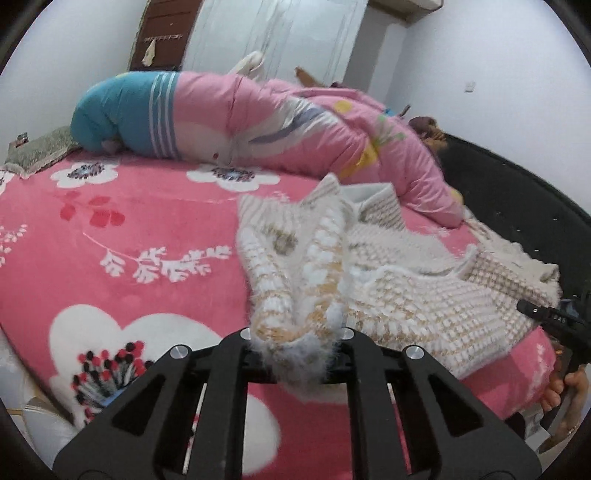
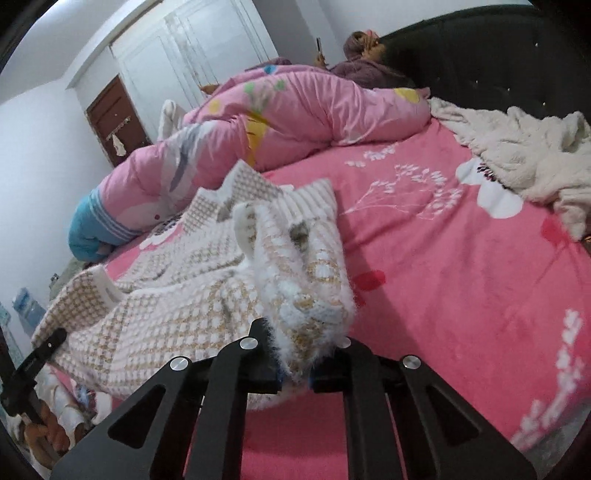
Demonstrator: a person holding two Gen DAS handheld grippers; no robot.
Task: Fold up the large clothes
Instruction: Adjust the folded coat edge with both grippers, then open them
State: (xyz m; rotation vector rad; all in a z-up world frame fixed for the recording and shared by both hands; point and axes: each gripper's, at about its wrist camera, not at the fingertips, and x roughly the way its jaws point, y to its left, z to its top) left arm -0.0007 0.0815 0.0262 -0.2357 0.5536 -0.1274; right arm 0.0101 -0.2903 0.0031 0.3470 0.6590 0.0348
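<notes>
A fuzzy cream, white and tan knitted sweater [image 1: 424, 295] lies crumpled on the pink flowered bed cover [image 1: 129, 229]. In the left wrist view my left gripper [image 1: 295, 345] is shut on a fold of the sweater's near edge, lifted off the cover. The right gripper [image 1: 535, 314] shows at the far right edge of that view, held by a hand. In the right wrist view my right gripper [image 2: 295, 354] is shut on another bunch of the sweater [image 2: 166, 306] near edge. The left gripper [image 2: 44, 350] appears at the far left there, on the sweater's other corner.
A rolled pink and blue quilt [image 1: 258, 122] lies across the far side of the bed. A person [image 2: 365, 55] reclines against the dark headboard [image 2: 480, 55]. A cream fleece blanket [image 2: 517, 147] is heaped on the bed cover [image 2: 461, 277] at right. A white wardrobe [image 1: 277, 33] and brown door [image 1: 162, 33] stand behind.
</notes>
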